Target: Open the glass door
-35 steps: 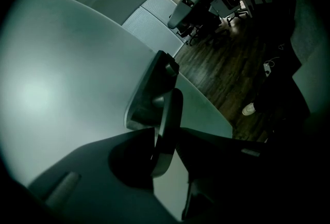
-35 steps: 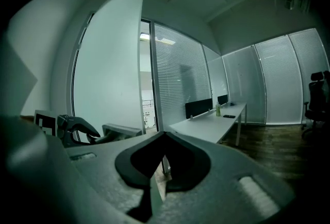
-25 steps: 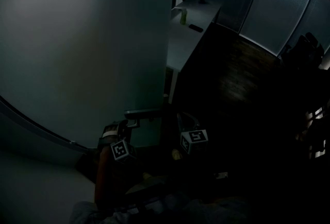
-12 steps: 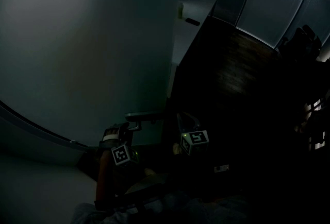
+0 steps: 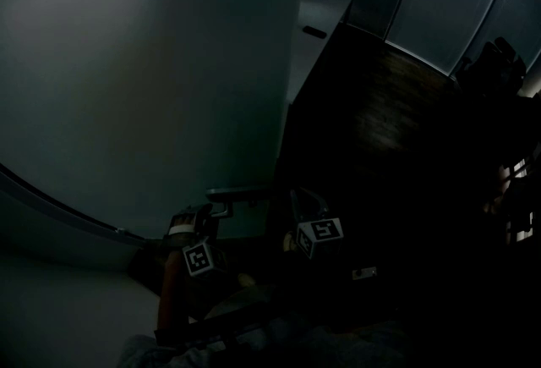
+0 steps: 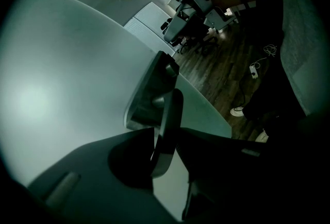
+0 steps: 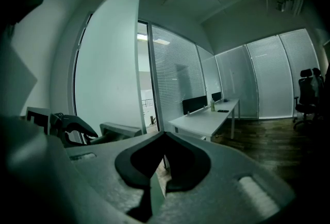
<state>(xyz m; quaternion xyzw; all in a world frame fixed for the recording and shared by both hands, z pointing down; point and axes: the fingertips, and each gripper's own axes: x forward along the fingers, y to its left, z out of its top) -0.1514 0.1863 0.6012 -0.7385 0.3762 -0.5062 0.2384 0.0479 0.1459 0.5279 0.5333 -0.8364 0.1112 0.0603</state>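
The frosted glass door (image 5: 152,70) fills the left of the head view, and its metal lever handle (image 5: 241,193) sticks out near its free edge. My left gripper (image 5: 218,210) is shut on that handle. In the left gripper view the lever (image 6: 169,109) stands clamped between the dark jaws of the left gripper (image 6: 166,135), against the pale door (image 6: 67,79). My right gripper (image 5: 304,201) hangs just right of the door edge, shut and holding nothing. In the right gripper view the tips of the right gripper (image 7: 165,135) meet, with the door (image 7: 111,73) to their left.
A long white desk (image 5: 314,28) runs along the wall beyond the door edge, with small items on it. Blinds cover the glazed partitions (image 5: 439,11) at the back. An office chair (image 7: 308,89) stands at the right on dark wooden floor (image 5: 397,112).
The door's free edge has shifted right across the head view and hides more of the white desk. My left gripper has stayed on the handle, and both grippers have drifted slightly.
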